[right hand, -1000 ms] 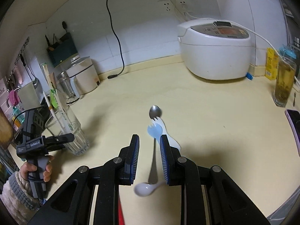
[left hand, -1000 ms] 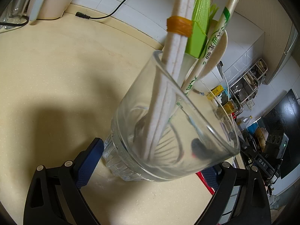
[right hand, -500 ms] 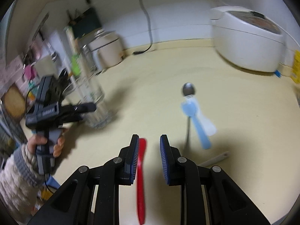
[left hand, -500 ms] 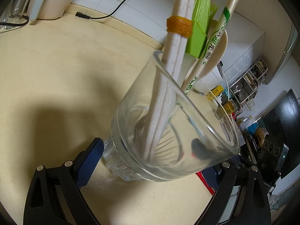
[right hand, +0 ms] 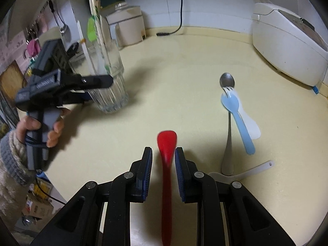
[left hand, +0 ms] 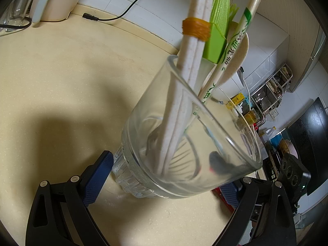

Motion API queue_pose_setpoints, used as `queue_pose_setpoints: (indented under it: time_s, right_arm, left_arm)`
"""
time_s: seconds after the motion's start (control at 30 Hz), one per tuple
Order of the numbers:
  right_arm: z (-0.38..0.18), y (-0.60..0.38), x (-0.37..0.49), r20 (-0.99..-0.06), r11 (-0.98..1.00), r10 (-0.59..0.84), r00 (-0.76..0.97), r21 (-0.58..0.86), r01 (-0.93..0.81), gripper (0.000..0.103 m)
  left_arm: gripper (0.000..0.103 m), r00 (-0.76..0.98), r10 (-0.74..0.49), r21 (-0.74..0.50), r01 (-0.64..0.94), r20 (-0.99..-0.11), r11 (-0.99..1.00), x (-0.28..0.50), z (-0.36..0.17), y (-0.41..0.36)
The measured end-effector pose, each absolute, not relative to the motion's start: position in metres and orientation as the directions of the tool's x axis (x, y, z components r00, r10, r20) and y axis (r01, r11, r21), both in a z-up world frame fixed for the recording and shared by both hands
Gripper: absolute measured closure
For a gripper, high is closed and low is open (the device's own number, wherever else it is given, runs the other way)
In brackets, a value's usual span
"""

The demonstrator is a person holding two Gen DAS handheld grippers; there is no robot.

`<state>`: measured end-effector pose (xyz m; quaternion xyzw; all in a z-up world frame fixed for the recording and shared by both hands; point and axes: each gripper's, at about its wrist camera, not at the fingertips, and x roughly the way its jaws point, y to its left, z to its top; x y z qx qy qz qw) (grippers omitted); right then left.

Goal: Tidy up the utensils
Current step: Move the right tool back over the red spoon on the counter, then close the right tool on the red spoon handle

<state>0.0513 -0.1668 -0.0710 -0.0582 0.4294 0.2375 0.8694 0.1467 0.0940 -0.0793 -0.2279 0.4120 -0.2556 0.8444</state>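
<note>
A ribbed clear glass (left hand: 184, 143) stands on the smooth cream bench (left hand: 51, 71), gripped low down between the blue textured pads of the left tool (left hand: 164, 176). It holds three bundled off-white sticks (left hand: 192, 61) bound by an orange rubber band (left hand: 196, 29), a green pleated piece (left hand: 217, 32) and one pale printed chopstick-like stick (left hand: 235, 45).

The right tool (right hand: 163, 160) is parted, its pads either side of a glossy red plastic spoon (right hand: 166, 164), without pressing it. On the bench lie one steel spoon (right hand: 227, 123), one light blue fork-tipped spoon (right hand: 238, 119), one white fork (right hand: 249, 123) and one white soup spoon (right hand: 242, 173).
</note>
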Motion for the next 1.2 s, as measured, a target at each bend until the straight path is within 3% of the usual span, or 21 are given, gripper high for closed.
queue_pose_setpoints:
  time_s: [0.6,1.1,1.2]
  right_arm:
    - [-0.079,-0.145,0.049,-0.781,0.875,0.274,0.561,-0.039,-0.483,0.08]
    - [-0.079,-0.152,0.052,-0.781,0.874,0.295,0.551,-0.013,-0.486,0.08]
    - [-0.077,-0.163,0.053,-0.78,0.871,0.356,0.515,0.077,-0.486,0.08]
  left_arm:
    - [0.007,0.53,-0.619,-0.596,0.244,-0.579,0.765,0.147,-0.079,0.094]
    - [0.007,0.53,-0.619,-0.596,0.244,-0.579,0.765,0.147,-0.079,0.094]
    - [0.007,0.53,-0.619,-0.596,0.244,-0.579,0.765,0.147,-0.079,0.094]
